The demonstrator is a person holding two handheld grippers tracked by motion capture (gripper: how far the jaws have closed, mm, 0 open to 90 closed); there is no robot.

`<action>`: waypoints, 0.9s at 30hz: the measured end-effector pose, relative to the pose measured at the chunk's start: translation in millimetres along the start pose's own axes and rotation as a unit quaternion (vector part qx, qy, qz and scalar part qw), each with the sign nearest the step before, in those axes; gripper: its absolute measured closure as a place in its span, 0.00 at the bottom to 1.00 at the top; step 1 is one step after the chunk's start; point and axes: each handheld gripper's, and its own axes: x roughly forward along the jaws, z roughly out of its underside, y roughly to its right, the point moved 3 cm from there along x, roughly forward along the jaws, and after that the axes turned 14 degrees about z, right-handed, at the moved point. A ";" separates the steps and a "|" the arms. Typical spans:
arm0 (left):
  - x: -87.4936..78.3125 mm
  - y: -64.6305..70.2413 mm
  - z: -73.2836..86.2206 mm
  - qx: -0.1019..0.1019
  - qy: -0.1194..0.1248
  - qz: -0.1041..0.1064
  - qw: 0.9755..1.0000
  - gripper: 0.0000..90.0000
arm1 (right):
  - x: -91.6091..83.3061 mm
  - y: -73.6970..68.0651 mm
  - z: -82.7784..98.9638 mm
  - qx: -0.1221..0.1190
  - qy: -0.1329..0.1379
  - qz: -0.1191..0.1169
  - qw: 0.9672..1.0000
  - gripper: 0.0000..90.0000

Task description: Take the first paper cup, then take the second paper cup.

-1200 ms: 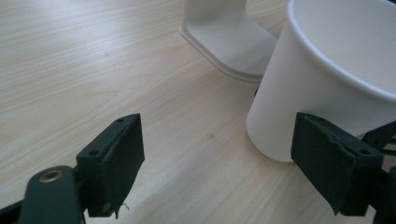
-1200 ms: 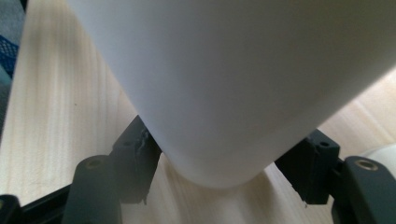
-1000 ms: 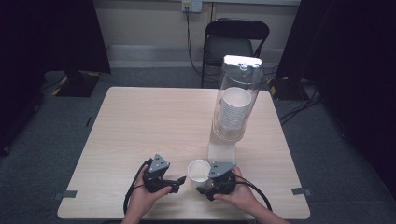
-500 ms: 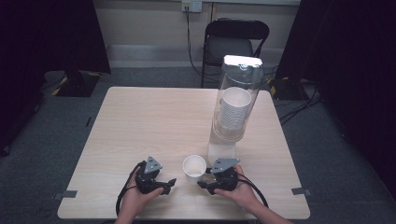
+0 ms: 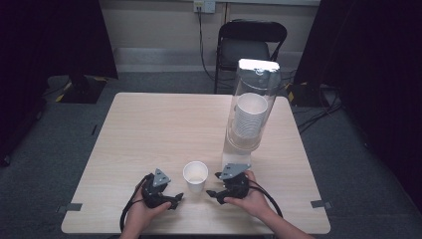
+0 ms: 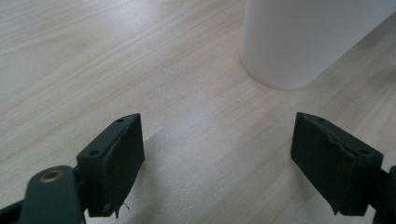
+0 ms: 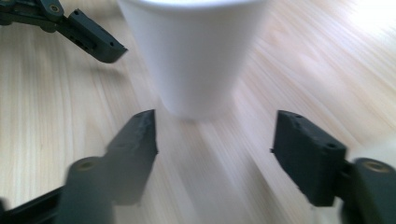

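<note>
At near edge of table (image 5: 149, 129), white cup (image 5: 195, 177) is stood upright between left gripper (image 5: 175, 200) and right gripper (image 5: 211, 193), touched by neither. Left jaws are held wide apart, empty. Right jaws have just been opened, nothing between them; cup seemingly just beyond tips, view blurred.

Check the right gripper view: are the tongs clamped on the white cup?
No. The white cup stands on the table ahead of the right tongs, whose jaws are apart and touch nothing.
</note>
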 end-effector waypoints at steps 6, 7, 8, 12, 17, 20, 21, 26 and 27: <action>2.9 -2.1 1.3 0.007 -0.006 -0.003 1.000 0.18 | -25.9 26.2 18.5 0.027 0.005 0.036 0.999 0.21; 3.2 -2.2 1.3 0.010 -0.007 -0.004 1.000 0.17 | -31.2 32.7 20.9 0.037 0.008 0.044 0.998 0.21; 3.3 -2.3 1.4 0.010 -0.006 -0.004 1.000 0.17 | -35.1 37.5 22.3 0.049 0.011 0.045 0.998 0.21; 3.9 -2.2 1.6 0.012 -0.002 -0.007 1.000 0.17 | -42.9 52.2 25.5 0.073 0.021 0.060 0.995 0.21; 4.3 -2.7 5.7 0.016 0.017 0.001 1.000 0.15 | -46.5 64.3 22.4 0.080 0.028 0.084 0.993 0.22; 4.4 -3.0 6.2 0.019 0.020 0.001 1.000 0.14 | -50.1 72.0 17.1 0.085 0.038 0.097 0.991 0.23; 4.4 -3.1 6.2 0.019 0.020 0.000 1.000 0.14 | -50.8 74.6 15.5 0.087 0.037 0.102 0.990 0.23; 5.0 -2.8 6.1 0.018 0.020 0.000 1.000 0.14 | -54.6 86.7 6.7 0.100 0.056 0.123 0.986 0.23; 5.0 -2.9 6.1 0.018 0.020 0.000 1.000 0.14 | -54.5 89.6 3.9 0.105 0.064 0.123 0.985 0.24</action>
